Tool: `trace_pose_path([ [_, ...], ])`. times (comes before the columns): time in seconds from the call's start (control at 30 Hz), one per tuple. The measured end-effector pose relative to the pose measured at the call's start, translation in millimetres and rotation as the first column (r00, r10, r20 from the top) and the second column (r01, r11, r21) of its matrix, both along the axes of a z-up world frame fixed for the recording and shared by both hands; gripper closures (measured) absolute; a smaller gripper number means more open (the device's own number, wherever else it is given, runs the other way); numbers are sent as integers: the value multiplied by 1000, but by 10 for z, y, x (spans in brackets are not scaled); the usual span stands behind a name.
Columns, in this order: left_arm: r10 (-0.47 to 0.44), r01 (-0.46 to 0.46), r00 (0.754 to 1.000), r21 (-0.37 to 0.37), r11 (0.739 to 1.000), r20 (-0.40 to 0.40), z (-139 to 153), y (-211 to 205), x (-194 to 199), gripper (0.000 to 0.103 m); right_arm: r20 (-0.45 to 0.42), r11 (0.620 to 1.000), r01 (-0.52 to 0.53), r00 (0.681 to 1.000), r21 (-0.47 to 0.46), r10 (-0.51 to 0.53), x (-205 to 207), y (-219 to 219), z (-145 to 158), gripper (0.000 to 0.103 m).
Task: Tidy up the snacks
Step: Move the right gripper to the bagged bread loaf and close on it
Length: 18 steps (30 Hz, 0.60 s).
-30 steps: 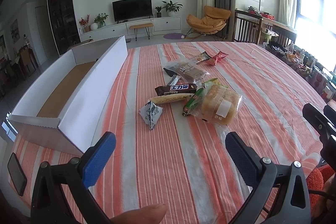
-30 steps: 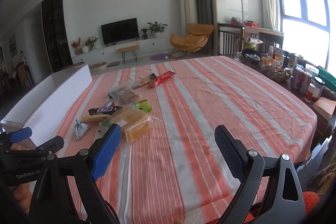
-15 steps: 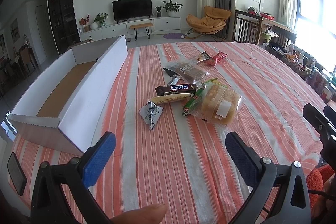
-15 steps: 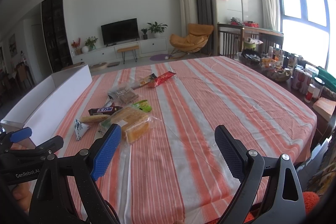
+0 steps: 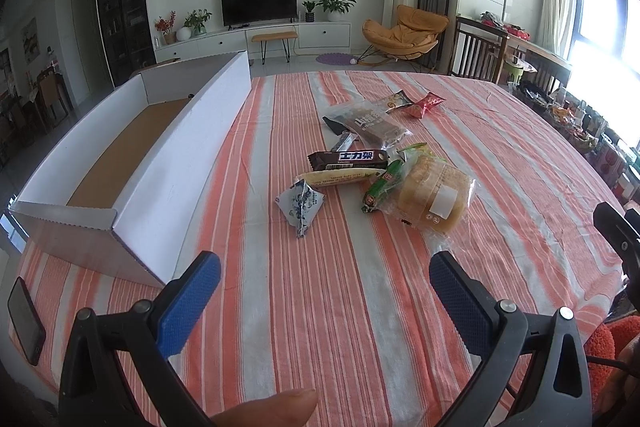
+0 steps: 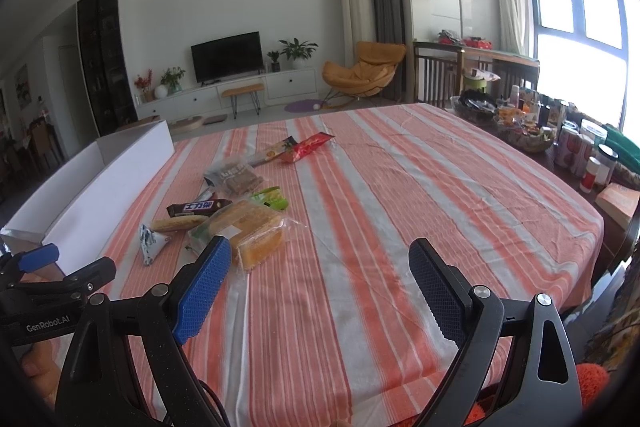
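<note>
A round table under an orange-and-white striped cloth (image 5: 360, 307) filled the living room's near side. A long white cardboard box with a brown floor (image 5: 132, 163) lay ahead and left of the left tongs (image 5: 324, 287), its far end partly hidden by its own wall. The snack pile sat ahead between both tongs: a clear-wrapped yellow sponge cake (image 5: 434, 197), a brown bar with white Chinese lettering (image 5: 348, 158) and a small blue-and-white pouch (image 5: 301, 205); other labels were too small to read. Both the left tongs and the right tongs (image 6: 320, 275) hovered low over the cloth, spread wide and empty. A fingertip (image 5: 272, 409) was cut off at the bottom edge. "GenRobot.AI" showed on the left tool's body.
</note>
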<state>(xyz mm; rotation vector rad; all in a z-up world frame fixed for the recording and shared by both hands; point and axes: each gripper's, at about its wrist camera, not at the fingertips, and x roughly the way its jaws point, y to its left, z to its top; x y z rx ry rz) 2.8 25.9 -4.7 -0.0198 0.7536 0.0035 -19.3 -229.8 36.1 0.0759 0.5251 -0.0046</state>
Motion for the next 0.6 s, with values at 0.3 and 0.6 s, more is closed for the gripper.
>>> trace_pose_path([
  [0.3,19,-26,994,-62,998,-112,-272,202,94,0,-11,1000,-1,1000,8,1,28,-3,-69,10],
  [0.6,17,-30,985,-78,997,-171,-450,223,163,0,6,1000,-1,1000,-2,1,24,-5,-52,10],
])
